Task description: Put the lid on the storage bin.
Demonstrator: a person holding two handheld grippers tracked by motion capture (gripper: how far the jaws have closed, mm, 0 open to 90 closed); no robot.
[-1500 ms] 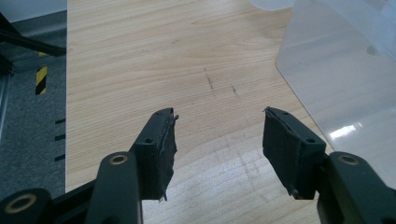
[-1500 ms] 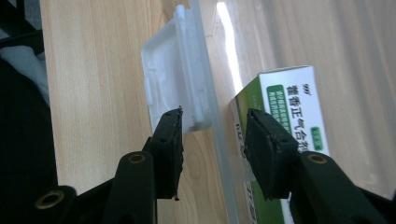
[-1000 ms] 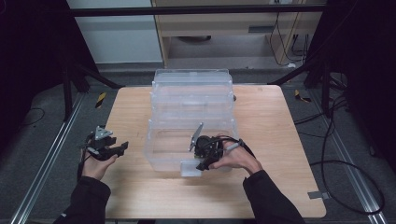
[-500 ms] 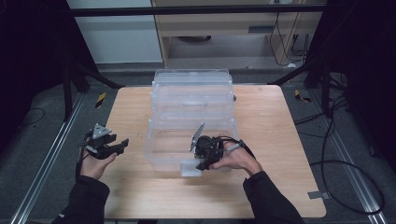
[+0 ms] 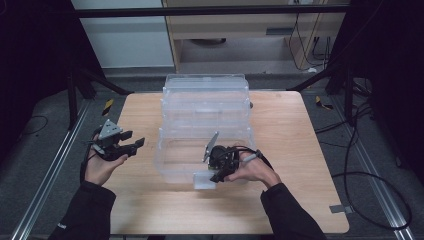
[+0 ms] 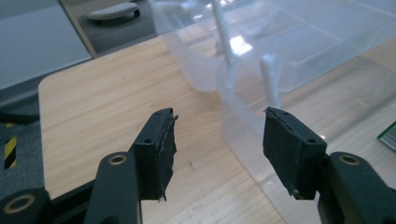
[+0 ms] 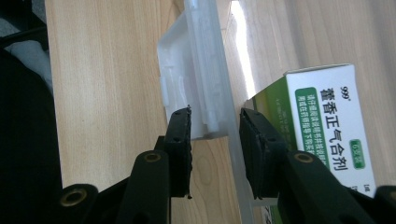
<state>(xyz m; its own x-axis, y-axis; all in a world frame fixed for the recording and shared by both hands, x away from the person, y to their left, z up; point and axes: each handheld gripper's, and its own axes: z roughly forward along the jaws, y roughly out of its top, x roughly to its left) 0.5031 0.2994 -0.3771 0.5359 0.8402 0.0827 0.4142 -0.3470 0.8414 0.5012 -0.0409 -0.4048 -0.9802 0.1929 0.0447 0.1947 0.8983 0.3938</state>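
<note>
Your right gripper [image 5: 216,176] sits at the near wall of the clear plastic storage box [image 5: 205,120], which stands in the middle of the table [image 5: 300,150], running from its far edge toward you in stepped tiers. In the right gripper view, its jaws straddle the box's front wall and the white latch [image 7: 196,84] on it: one pad [image 7: 180,149] stands outside, next to the latch flap, the other pad stands inside the wall. The jaws are partly closed around that wall, but a sliver of gap shows on each side, so you cannot tell from here whether the pads actually press on the plastic. Just beyond the inner pad, inside the box, lies a green and white medicine carton [image 7: 327,126] with printed characters on its face.

Your left gripper [image 5: 127,147] hangs above the left edge of the table, well apart from the box, with its grey three-cornered plate on top. Its jaws stand open with nothing between them; in the left gripper view the two black pads [image 6: 161,149] frame bare wood, and the box's near left corner lies ahead and to the right of them. From above, the latch [image 5: 205,180] shows as a pale tab low on the near wall, right beside your right gripper.
</note>
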